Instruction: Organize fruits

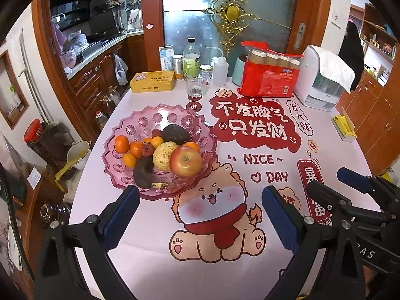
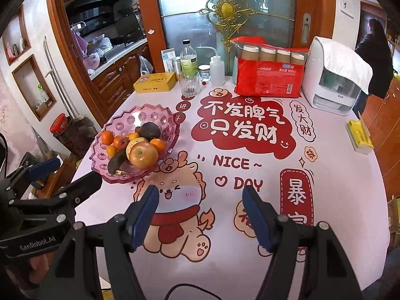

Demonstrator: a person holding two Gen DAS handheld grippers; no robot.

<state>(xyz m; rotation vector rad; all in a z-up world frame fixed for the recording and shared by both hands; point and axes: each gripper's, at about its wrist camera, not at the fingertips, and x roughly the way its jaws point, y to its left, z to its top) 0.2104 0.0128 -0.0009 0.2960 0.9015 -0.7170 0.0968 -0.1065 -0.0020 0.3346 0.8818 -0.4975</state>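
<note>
Left wrist view looks down over a desk (image 1: pixel 155 250) covered with a pink cloth printed with a cartoon animal and red lettering. Left tongs (image 1: pixel 201 215) hover above the near part of the cloth, spread wide with nothing between their blue pads. Just beyond the left pad sits a pink glass fruit bowl (image 1: pixel 140 122), toward the left side of the desk. In it lie a red apple (image 1: pixel 186 161) at the near right, a speckled yellow pear (image 1: pixel 163 155) touching it, a dark avocado (image 1: pixel 175 133) behind, several small oranges (image 1: pixel 122 144) on the left, and a blackened banana (image 1: pixel 145 173) at the near edge.

Right tongs (image 2: pixel 200 212) are likewise spread apart and empty, hanging over the cartoon print to the right of the bowl and well apart from it.

Along the far edge stand a yellow tin (image 1: pixel 152 82), a clear drinking glass (image 1: pixel 197 85), a tall bottle (image 1: pixel 191 58), a red pack of cups (image 1: pixel 268 77) and a white appliance (image 1: pixel 322 80) draped with a cloth. A small yellow box (image 1: pixel 344 127) lies at the right edge.
</note>
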